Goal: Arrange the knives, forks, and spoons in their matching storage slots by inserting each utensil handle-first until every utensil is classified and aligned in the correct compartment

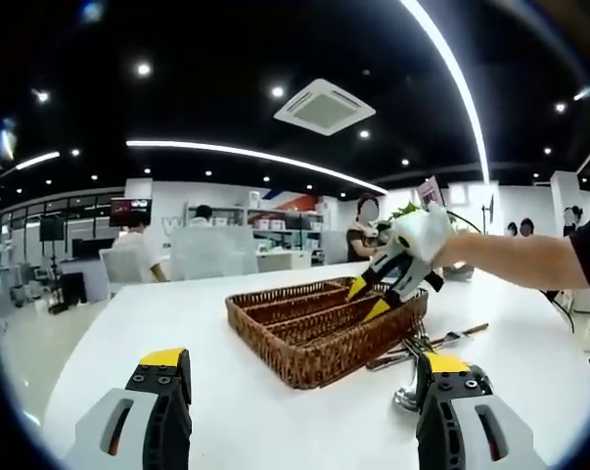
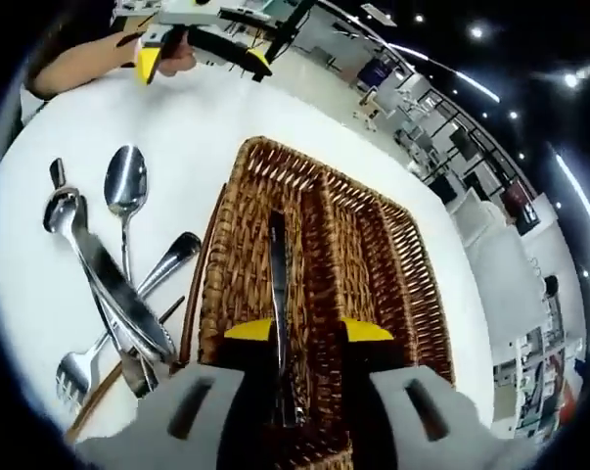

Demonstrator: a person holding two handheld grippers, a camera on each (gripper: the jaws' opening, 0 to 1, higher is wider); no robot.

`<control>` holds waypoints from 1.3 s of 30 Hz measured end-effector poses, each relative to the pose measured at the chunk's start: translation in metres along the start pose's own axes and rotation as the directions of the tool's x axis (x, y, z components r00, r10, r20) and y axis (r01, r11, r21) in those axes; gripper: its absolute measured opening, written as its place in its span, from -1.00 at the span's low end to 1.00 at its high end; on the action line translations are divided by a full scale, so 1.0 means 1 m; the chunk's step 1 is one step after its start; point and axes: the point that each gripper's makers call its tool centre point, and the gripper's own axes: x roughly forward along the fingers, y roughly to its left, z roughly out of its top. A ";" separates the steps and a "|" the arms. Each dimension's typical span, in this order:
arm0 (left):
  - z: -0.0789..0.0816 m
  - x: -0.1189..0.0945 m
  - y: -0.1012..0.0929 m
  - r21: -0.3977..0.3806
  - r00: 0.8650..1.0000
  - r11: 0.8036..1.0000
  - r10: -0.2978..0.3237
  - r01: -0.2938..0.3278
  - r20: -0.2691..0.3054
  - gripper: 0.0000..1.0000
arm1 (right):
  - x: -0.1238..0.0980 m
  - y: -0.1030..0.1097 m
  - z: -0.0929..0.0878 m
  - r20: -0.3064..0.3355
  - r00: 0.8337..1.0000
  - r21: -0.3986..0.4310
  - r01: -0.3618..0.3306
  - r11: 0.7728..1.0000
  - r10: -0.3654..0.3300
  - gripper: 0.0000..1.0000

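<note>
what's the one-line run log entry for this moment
right gripper: holding knife over wicker tray slot | left gripper: open, idle | pile: cutlery beside tray

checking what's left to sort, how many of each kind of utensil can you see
spoon: 1
fork: 1
knife: 1
slim utensil in the basket, at the right gripper, kind unclear: 1
total: 4, though the loose pile overlaps and may hide more

Open left tool point(image 1: 304, 387), wicker tray point(image 1: 314, 328) on white table point(image 1: 128, 323), right tool point(image 1: 383, 284) above tray
</note>
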 end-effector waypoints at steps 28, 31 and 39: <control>-0.003 0.005 -0.009 0.051 0.999 0.999 -0.014 0.015 -0.034 1.00 | -0.140 -0.017 -0.030 0.345 0.818 0.659 0.139 0.739 -0.461 0.99; -0.003 0.006 -0.009 0.044 0.999 0.999 -0.015 0.016 -0.029 1.00 | -0.155 -0.007 -0.035 0.353 0.806 0.677 0.131 0.724 -0.475 0.99; -0.002 0.005 -0.004 0.049 1.000 0.999 0.011 -0.010 -0.023 1.00 | -0.181 0.025 -0.038 0.335 0.767 0.710 0.177 0.682 -0.547 0.99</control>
